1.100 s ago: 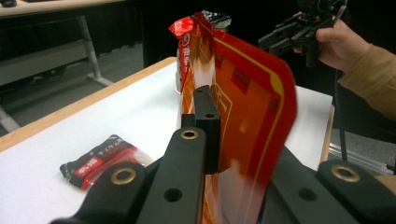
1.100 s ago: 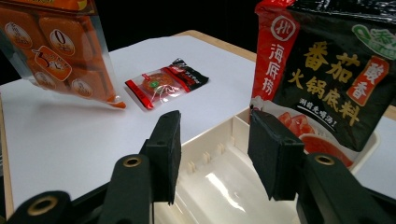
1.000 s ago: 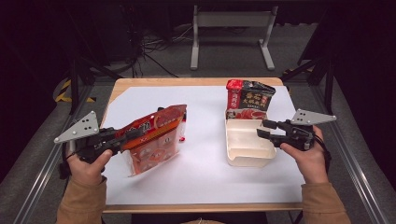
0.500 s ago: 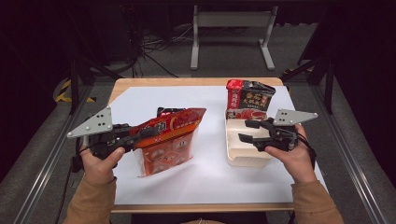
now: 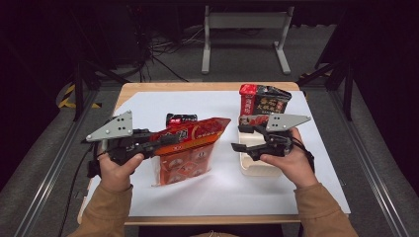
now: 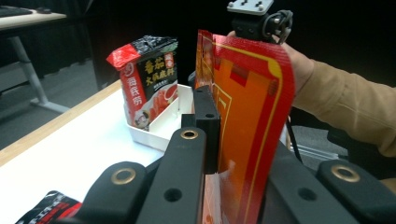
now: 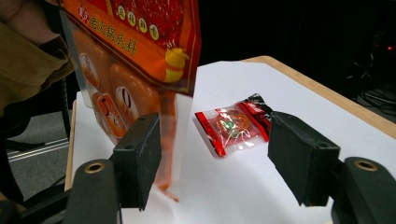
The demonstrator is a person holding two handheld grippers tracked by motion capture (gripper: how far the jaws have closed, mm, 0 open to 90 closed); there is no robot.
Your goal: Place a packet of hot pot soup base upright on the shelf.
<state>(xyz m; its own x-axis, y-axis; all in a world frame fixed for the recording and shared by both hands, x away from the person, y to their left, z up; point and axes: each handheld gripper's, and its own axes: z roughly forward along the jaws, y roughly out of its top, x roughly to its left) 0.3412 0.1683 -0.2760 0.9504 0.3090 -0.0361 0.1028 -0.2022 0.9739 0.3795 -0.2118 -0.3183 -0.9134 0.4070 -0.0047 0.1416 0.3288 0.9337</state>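
A large red and orange pouch (image 5: 190,148) hangs tilted above the white sheet, and my left gripper (image 5: 164,142) is shut on its top edge. In the left gripper view the pouch (image 6: 247,112) stands pinched between the black jaws of the left gripper (image 6: 219,121). My right gripper (image 5: 237,138) hovers over the white tray (image 5: 252,169), pointing left at the pouch. Its jaws have just been opening. In the right gripper view the pads of the right gripper (image 7: 217,128) stand wide apart; the pouch's lower corner (image 7: 170,140) hangs by the left pad, untouched.
A red and black packet (image 5: 262,101) stands upright in the tray's far end. A small red sachet (image 5: 181,118) lies flat on the sheet behind the pouch, the same sachet (image 7: 236,123) ahead of the right jaws. The wooden table edge (image 5: 207,86) borders the white sheet (image 5: 222,192).
Both hands have moved toward the table's middle. The pouch travelled right with the left gripper. The right gripper left the tray's right side, moved left, and its jaws widened.
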